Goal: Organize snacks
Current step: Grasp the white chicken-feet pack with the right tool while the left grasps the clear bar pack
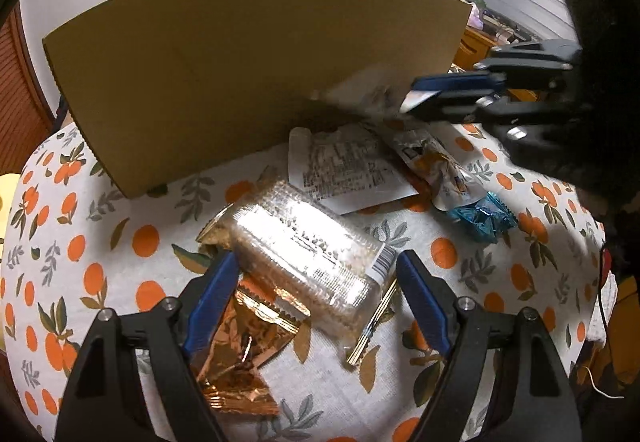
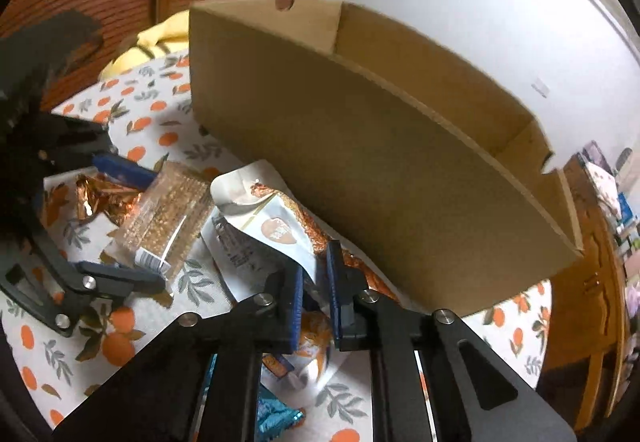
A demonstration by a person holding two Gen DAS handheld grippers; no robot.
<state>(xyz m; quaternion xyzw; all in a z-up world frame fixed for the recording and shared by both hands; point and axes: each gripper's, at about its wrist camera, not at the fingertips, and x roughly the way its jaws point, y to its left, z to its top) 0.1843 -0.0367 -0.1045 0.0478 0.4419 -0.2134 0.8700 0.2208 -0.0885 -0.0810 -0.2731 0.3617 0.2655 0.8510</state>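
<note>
An open cardboard box (image 1: pixel 248 66) stands on the orange-print tablecloth (image 1: pixel 92 242); it also shows in the right wrist view (image 2: pixel 400 170). My left gripper (image 1: pixel 316 266) is open around a clear packet of golden biscuits (image 1: pixel 304 242), which also shows in the right wrist view (image 2: pixel 168 218). A copper foil wrapper (image 1: pixel 240 354) lies under its left finger. My right gripper (image 2: pixel 314 290) is shut on a white snack pouch (image 2: pixel 272 230) and holds it beside the box's near wall. In the left wrist view the right gripper (image 1: pixel 404 102) looks blurred.
A flat white packet (image 1: pixel 348 170), an orange-white pouch (image 1: pixel 440 170) and a blue foil wrapper (image 1: pixel 480 218) lie by the box. Wooden furniture (image 2: pixel 588 302) stands right of the table. A yellow cloth (image 2: pixel 156 38) lies beyond the box's left end.
</note>
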